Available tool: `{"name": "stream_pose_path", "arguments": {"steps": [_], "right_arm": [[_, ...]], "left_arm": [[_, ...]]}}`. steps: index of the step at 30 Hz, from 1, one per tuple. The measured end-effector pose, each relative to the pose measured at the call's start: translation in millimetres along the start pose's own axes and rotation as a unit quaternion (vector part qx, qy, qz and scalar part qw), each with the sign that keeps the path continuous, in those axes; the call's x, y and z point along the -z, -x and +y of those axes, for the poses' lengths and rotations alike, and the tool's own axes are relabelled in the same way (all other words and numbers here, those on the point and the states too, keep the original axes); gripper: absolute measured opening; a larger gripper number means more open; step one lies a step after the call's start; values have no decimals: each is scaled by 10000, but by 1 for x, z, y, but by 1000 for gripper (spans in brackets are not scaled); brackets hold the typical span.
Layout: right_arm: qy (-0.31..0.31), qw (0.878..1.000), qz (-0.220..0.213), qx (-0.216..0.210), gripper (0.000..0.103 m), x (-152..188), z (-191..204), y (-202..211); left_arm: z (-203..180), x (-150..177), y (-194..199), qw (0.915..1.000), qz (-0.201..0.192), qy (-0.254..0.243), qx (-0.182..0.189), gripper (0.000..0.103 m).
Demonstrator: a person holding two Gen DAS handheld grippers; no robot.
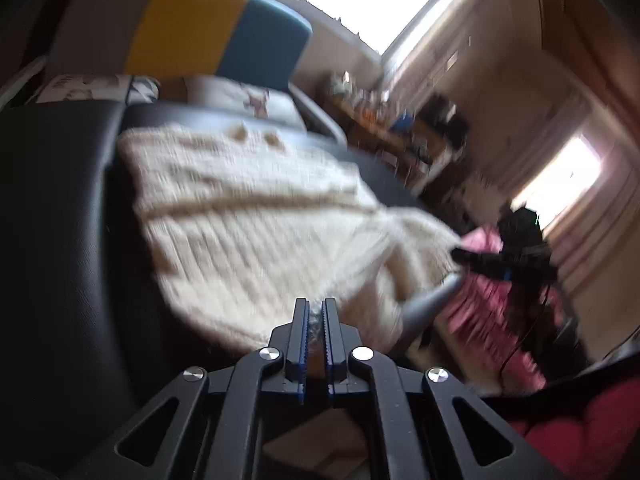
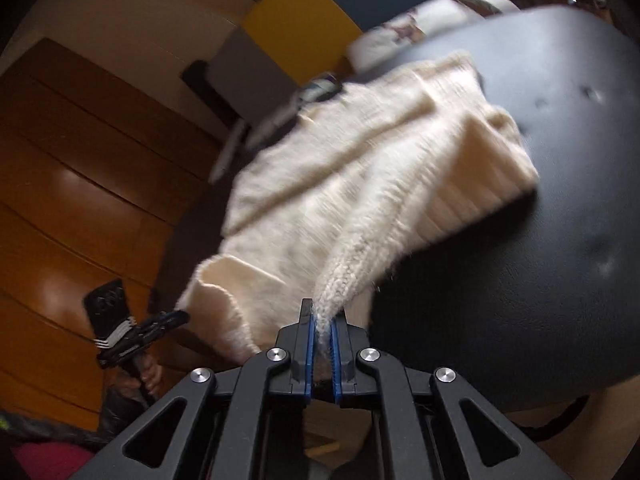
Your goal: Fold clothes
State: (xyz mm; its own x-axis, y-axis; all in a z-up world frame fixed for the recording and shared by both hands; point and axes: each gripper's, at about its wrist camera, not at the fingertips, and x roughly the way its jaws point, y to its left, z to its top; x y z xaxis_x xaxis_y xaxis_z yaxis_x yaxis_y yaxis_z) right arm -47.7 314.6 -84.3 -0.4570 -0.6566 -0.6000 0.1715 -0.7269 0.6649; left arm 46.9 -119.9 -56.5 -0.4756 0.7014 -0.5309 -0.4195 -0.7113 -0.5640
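Note:
A cream knitted sweater (image 1: 256, 216) lies partly on a black padded surface (image 1: 60, 240) and is pulled off its near edge. My left gripper (image 1: 316, 308) is shut on the sweater's near edge. My right gripper (image 2: 324, 316) is shut on a bunched corner of the same sweater (image 2: 360, 184). In the left wrist view the right gripper (image 1: 460, 256) shows at the right, holding the stretched corner. In the right wrist view the left gripper (image 2: 176, 318) shows at the lower left, off the surface's edge. Both views are motion-blurred.
A yellow and blue chair back (image 1: 216, 28) and white patterned cushions (image 1: 248, 96) stand behind the black surface. A pink garment (image 1: 488, 304) hangs at the right. A cluttered desk (image 1: 400, 136) stands by bright windows. Wooden floor (image 2: 72, 200) lies below on the left.

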Motion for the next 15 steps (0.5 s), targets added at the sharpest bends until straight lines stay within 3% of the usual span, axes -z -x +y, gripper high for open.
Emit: {"name": "stream_pose_path", "arguments": {"steps": [3,6,8,9,10,12,15], "right_arm": [[67,9989,-361,-306,7,-22,15,14],[76,9973,-597,-416,7,-50,26,14],[133,9974,-584,-400,7,-66,30,9],[161,9974,-577,-392,7,-74,31,6],[190,9976,-554,-379,7,-81,33,2],[248,9984,-390,-321,7,-86,34,-10],[151,9994,-193,-253,7,-86,30,-15]], "left_arm": [[11,-30,24,9965,-719,301,296,0],[13,-60,25,9952,-962,157,127,0],[-1,-69,6,9980,-486,-391,-91,1],[-11,-69,-9,9966,-104,-763,-278,7],[-19,-67,-23,9929,290,-1093,-371,15],[-32,-57,-53,9796,1104,-1648,-332,18],[-35,-47,-82,9626,1815,-2006,-122,23]]}}
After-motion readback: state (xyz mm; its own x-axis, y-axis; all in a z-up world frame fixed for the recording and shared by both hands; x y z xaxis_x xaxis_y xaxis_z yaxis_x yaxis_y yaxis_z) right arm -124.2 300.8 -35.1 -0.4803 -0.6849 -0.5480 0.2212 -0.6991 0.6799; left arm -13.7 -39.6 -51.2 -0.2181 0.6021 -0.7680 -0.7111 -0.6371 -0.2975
